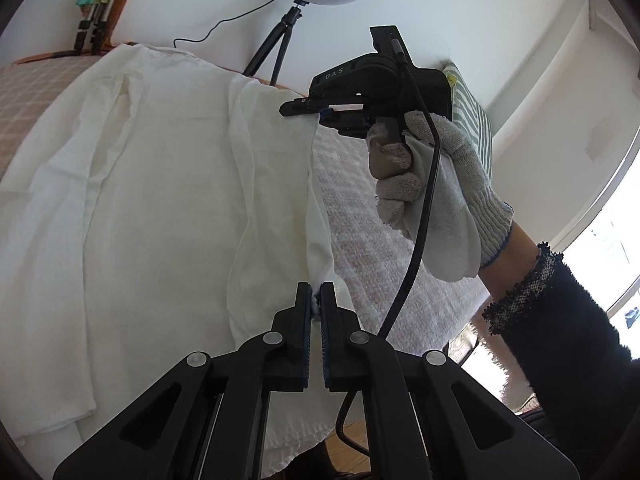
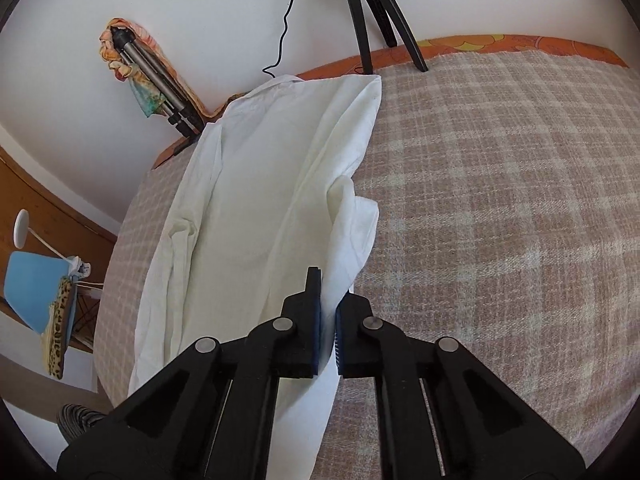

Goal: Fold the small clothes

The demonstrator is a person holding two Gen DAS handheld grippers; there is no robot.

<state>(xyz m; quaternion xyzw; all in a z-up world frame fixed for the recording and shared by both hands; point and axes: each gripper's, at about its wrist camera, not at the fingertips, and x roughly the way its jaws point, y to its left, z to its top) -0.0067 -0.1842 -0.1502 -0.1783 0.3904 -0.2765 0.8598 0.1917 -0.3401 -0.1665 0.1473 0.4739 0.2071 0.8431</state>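
Note:
A white garment (image 1: pixel 168 184) lies spread on a checked pink bedspread (image 1: pixel 384 240). My left gripper (image 1: pixel 316 292) is shut on the garment's right edge, near its near end. My right gripper (image 1: pixel 308 110), held in a gloved hand, is shut on the same edge farther away and lifts it slightly. In the right wrist view the garment (image 2: pixel 256 200) runs away from me, and my right gripper (image 2: pixel 330 300) pinches its right edge, which rises in a fold between the fingers.
A ring light on a black tripod (image 1: pixel 288 28) stands at the bed's far edge against the wall, also in the right wrist view (image 2: pixel 368 12). A striped pillow (image 1: pixel 472 112) lies far right. A folded tripod (image 2: pixel 156 76) leans in the corner. A blue chair (image 2: pixel 36 288) stands beside the bed.

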